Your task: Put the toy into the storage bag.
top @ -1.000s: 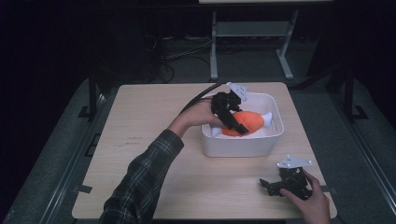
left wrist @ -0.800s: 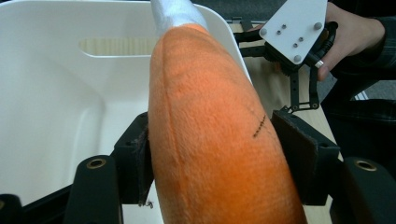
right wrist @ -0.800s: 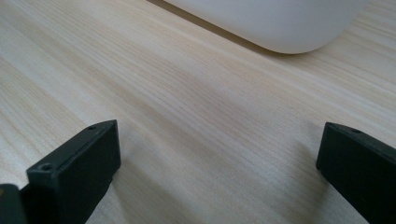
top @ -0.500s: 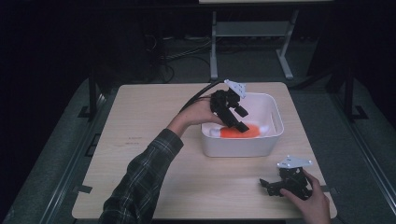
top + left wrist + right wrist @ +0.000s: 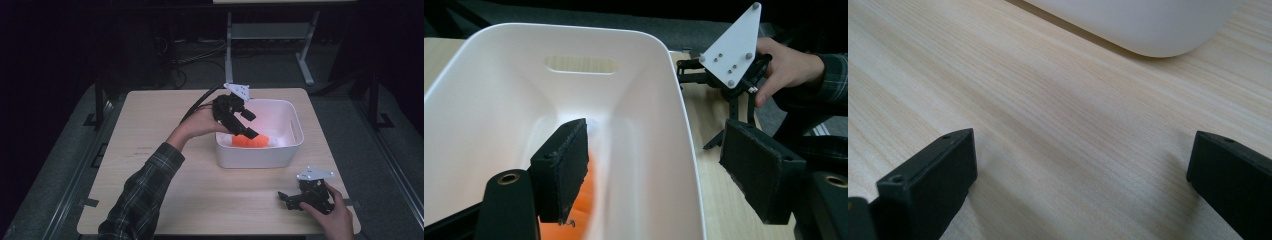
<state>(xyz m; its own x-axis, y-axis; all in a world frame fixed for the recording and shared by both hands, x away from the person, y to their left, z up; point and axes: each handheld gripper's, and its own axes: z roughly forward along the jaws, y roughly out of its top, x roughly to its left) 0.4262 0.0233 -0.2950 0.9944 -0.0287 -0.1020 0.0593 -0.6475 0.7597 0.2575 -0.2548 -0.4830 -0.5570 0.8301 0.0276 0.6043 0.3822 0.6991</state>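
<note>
- Orange toy (image 5: pixel 250 141) is lying on the bottom of the white tub (image 5: pixel 295 120), dropped in.
- Left tongs (image 5: pixel 246 125) have just been spreading, nothing between them, hovering over the tub's near-left wall.
- Best bet: lift straight up so nothing clips the rim.
- Right tongs (image 5: pixel 285 196) are spread, resting on the counter (image 5: pixel 150 125).

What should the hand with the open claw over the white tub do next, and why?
Probably lift the left gripper up and away from the white tub. Its jaws have just been opening, nothing is between them, and the orange toy lies on the tub's floor, so the drop looks done. The right gripper rests open on the table, off to the side.
</note>
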